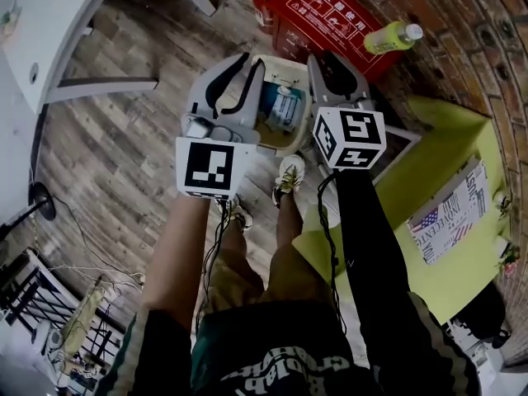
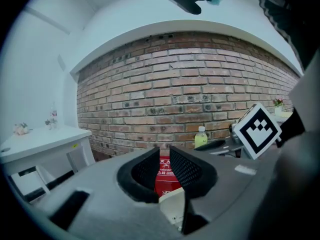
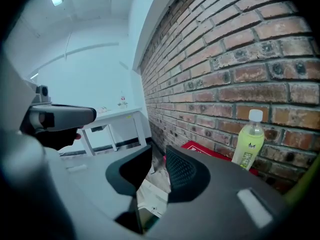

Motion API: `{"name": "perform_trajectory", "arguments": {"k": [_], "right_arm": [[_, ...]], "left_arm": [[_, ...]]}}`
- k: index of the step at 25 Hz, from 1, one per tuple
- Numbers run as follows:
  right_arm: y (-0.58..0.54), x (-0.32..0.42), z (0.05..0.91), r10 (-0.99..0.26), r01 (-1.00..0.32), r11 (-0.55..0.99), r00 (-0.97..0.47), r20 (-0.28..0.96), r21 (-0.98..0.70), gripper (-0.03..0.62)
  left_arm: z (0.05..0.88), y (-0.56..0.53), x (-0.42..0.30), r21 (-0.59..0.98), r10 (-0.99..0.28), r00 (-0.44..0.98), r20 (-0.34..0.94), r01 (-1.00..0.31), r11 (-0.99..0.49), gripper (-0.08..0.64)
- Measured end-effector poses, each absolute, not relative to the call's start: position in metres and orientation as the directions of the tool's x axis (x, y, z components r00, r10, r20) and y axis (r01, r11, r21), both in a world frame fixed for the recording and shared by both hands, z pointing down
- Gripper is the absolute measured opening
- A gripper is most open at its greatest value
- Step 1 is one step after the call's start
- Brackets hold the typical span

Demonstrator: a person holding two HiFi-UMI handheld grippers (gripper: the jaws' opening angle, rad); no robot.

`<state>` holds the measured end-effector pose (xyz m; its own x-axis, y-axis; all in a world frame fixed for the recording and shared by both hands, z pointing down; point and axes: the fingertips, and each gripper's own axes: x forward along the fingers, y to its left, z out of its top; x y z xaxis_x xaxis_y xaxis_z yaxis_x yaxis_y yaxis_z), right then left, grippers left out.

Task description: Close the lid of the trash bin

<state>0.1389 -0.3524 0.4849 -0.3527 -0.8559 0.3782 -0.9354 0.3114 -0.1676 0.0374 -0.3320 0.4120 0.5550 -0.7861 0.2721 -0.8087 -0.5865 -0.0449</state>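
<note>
The trash bin [image 1: 285, 148] stands open on the wooden floor [image 1: 124, 139], near the red box [image 1: 322, 15] by the brick wall. Above its rim hang 2 tongs, the left tongs [image 2: 164, 156] and right tongs [image 3: 159, 156], both open and empty.

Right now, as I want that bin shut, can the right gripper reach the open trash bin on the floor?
Probably yes. The right gripper hangs above the trash bin, jaws apart and empty, nothing between it and the rim. The left gripper beside it leaves that way free.
</note>
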Motion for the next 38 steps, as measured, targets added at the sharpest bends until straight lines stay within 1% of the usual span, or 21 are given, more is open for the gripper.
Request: {"name": "perform_trajectory", "arguments": {"k": [10,17,21,23,24,38], "right_arm": [[-0.374,0.135,0.531,-0.813,-0.94,0.313,-0.339,0.473,-0.136,0.1],[-0.379,0.129,0.564,-0.757,-0.942,0.302,-0.332,0.563,-0.148,0.112],[-0.368,0.127,0.595,-0.693,-0.935,0.275,-0.355,0.628,-0.225,0.127],[-0.364,0.129,0.604,-0.681,-0.933,0.254,-0.359,0.639,-0.253,0.127],[-0.363,0.131,0.606,-0.679,-0.935,0.249,-0.355,0.643,-0.253,0.109],[-0.352,0.127,0.607,-0.686,-0.936,0.261,-0.352,0.637,-0.237,0.107]], "left_arm": [[0.436,-0.328,0.027,-0.033,-0.782,0.55,0.295,-0.811,-0.584,0.071],[0.447,-0.324,0.021,-0.03,-0.779,0.55,0.3,-0.811,-0.584,0.071],[0.453,-0.319,0.015,-0.019,-0.783,0.542,0.306,-0.819,-0.574,0.071],[0.456,-0.317,0.013,-0.014,-0.785,0.537,0.31,-0.823,-0.568,0.071],[0.458,-0.316,0.013,-0.011,-0.785,0.536,0.311,-0.824,-0.566,0.071],[0.475,-0.305,-0.001,0.009,-0.792,0.511,0.332,-0.842,-0.539,0.071]]}}
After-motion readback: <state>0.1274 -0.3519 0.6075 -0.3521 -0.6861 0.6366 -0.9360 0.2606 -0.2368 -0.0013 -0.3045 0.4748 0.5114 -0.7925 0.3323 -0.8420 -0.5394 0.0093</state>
